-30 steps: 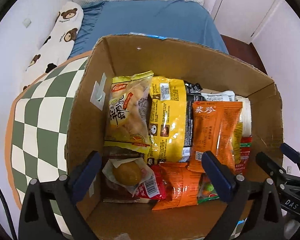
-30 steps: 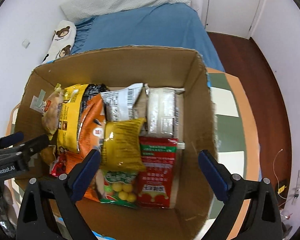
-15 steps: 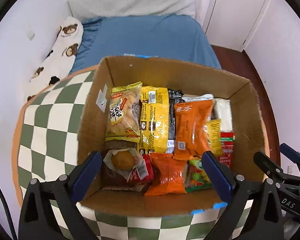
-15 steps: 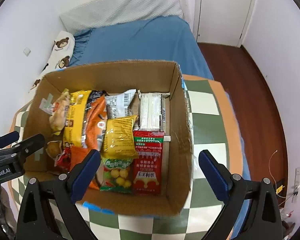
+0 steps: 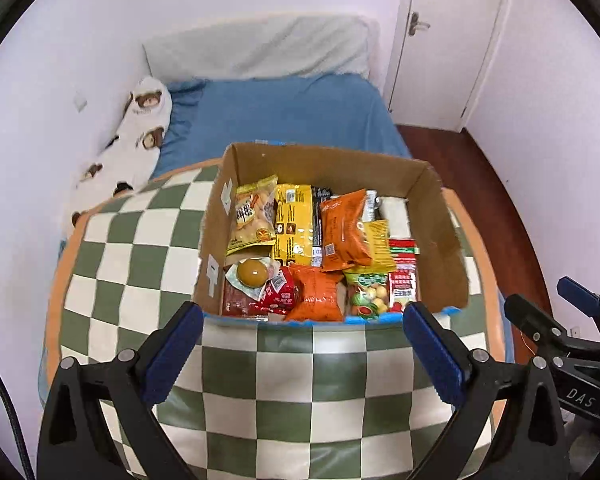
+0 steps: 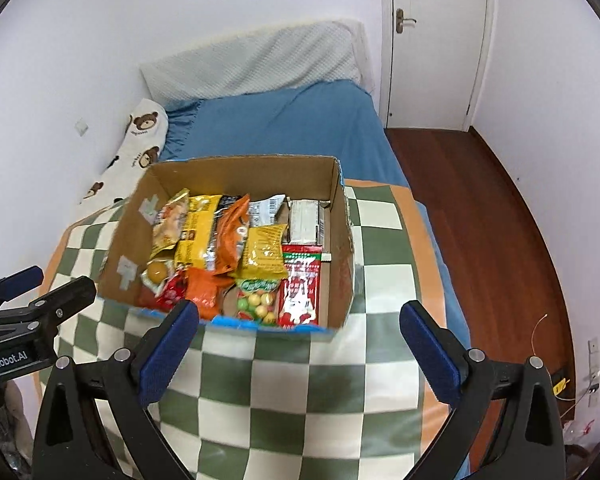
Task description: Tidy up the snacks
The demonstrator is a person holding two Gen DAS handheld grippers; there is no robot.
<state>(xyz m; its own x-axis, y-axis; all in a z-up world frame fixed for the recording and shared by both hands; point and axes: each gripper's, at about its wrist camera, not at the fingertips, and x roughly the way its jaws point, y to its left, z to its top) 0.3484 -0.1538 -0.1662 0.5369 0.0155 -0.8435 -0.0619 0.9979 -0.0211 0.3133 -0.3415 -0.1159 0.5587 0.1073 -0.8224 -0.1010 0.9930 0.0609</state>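
Note:
An open cardboard box (image 5: pixel 440 220) stands on a green-and-white checkered table (image 5: pixel 308 392); it also shows in the right wrist view (image 6: pixel 340 248). It holds several snack packs: yellow bags (image 5: pixel 294 224), orange bags (image 5: pixel 344 228), a red pack (image 6: pixel 300 284) and a green candy bag (image 6: pixel 256 300). My left gripper (image 5: pixel 300 344) is open and empty, held above the table in front of the box. My right gripper (image 6: pixel 296 344) is open and empty, also in front of the box.
A bed with a blue cover (image 5: pixel 284 116) lies behind the table, with a bear-print pillow (image 5: pixel 136 136) at its left. A white door (image 6: pixel 432 40) and wooden floor (image 6: pixel 492 216) are at the right. White walls close in on the left.
Both grippers have pulled back and up from over the box, which now looks smaller and farther away. Both stay open and empty.

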